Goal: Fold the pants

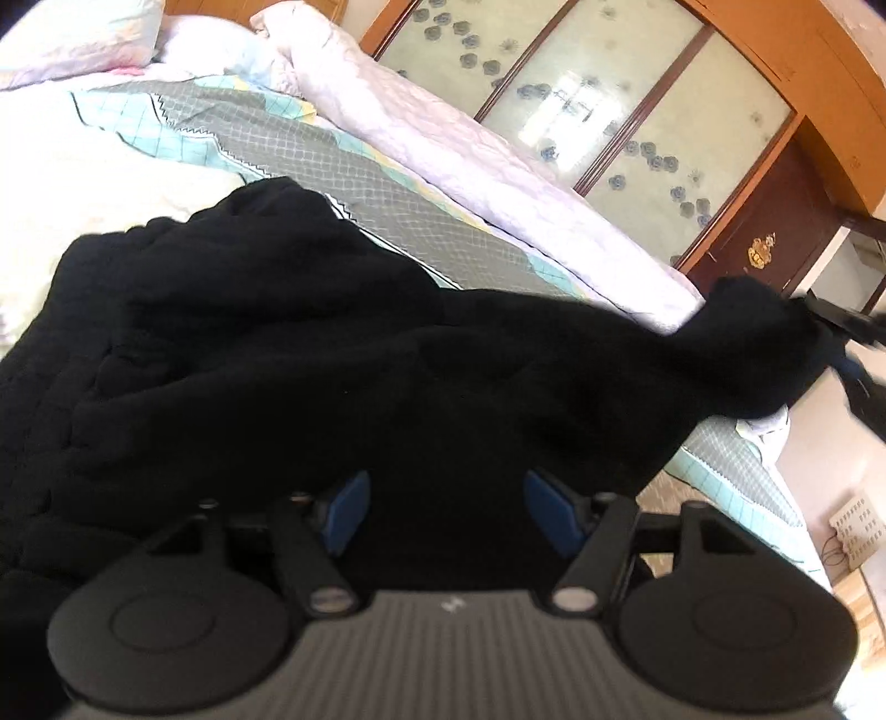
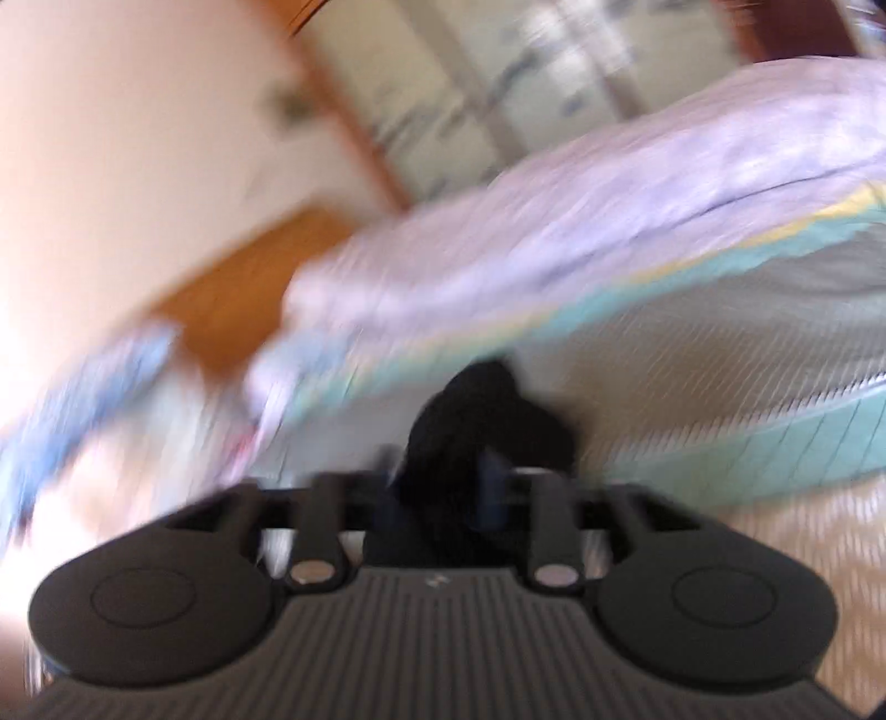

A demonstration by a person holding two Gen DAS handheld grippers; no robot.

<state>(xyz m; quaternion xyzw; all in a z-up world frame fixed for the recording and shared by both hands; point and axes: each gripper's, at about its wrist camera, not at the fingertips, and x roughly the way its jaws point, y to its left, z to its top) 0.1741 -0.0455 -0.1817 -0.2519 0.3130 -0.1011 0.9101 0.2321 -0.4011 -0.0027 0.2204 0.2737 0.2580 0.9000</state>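
Observation:
The black pants lie bunched on the bed and stretch across to the right. In the left wrist view my left gripper has its blue pads spread apart, with black cloth draped between and over them. My right gripper shows at the far right edge, pinching the lifted end of the pants. In the blurred right wrist view my right gripper is shut on a wad of the black pants, held above the bed.
The bed has a grey and teal patterned sheet, a lilac quilt along its far side and pillows at the head. A wooden wardrobe with frosted floral doors stands behind. Floor lies at right.

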